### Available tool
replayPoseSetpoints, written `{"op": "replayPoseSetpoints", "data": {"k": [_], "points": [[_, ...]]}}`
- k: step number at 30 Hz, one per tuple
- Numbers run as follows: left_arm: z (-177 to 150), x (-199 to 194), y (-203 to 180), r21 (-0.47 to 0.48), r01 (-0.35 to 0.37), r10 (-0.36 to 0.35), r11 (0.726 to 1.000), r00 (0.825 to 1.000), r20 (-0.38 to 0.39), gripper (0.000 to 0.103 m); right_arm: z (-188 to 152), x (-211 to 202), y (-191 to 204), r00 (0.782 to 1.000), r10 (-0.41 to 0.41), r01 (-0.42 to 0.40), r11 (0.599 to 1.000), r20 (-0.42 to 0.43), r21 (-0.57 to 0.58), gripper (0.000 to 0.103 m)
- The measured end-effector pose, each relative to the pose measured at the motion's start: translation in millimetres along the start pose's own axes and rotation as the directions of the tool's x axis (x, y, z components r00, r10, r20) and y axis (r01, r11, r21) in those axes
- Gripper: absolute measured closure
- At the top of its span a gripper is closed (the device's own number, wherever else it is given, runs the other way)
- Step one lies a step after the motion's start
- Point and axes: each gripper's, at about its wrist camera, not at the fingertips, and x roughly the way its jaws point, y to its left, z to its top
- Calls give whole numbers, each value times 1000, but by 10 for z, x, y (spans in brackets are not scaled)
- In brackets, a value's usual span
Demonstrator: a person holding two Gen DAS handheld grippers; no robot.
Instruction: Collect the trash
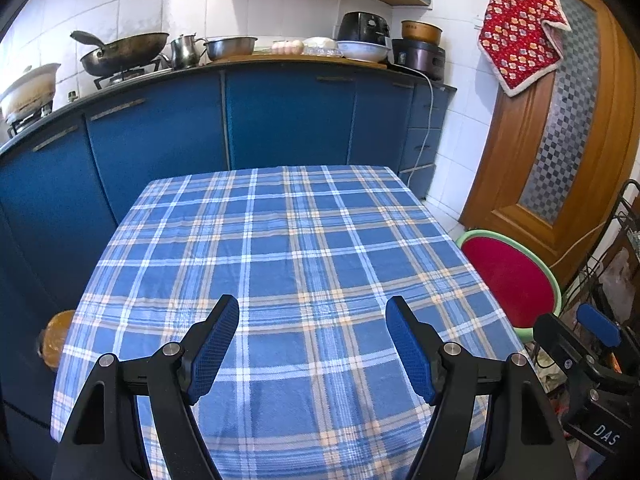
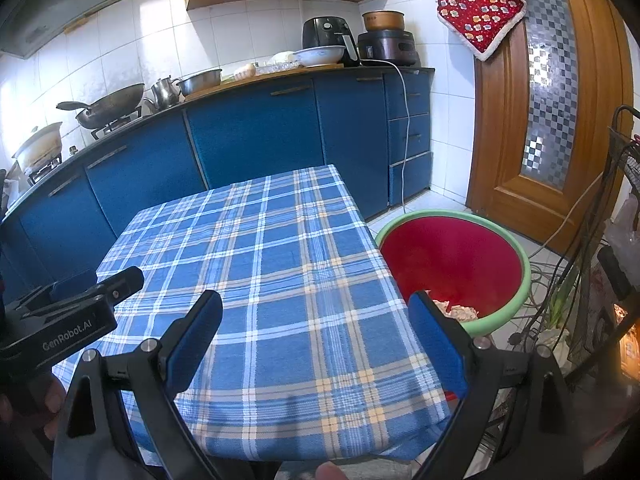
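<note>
Blue-padded left gripper [image 1: 312,308]: jaws spread wide, holding nothing, poised above the plaid tablecloth [image 1: 280,240] near its front edge. Right gripper [image 2: 316,304]: likewise wide apart and empty, over the cloth's right front corner. Crumpled pale trash [image 2: 460,311] down inside the red bin [image 2: 452,256] with green rim, just beside the table's right edge.

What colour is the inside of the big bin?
Red inside, with a light green rim; the bin shows best in the right wrist view.
</note>
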Motion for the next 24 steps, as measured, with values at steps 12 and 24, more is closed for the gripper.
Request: {"op": "replayPoseSetpoints", "data": {"k": [12, 24], "points": [[-18, 22, 15, -9, -3, 3, 1000, 1000, -5, 26, 3, -1, -3, 1000, 0, 0, 1000, 2, 0, 10], [-21, 22, 18, -10, -3, 3, 1000, 1000, -6, 26, 4, -2, -9, 1000, 0, 0, 1000, 0, 0, 10]]}}
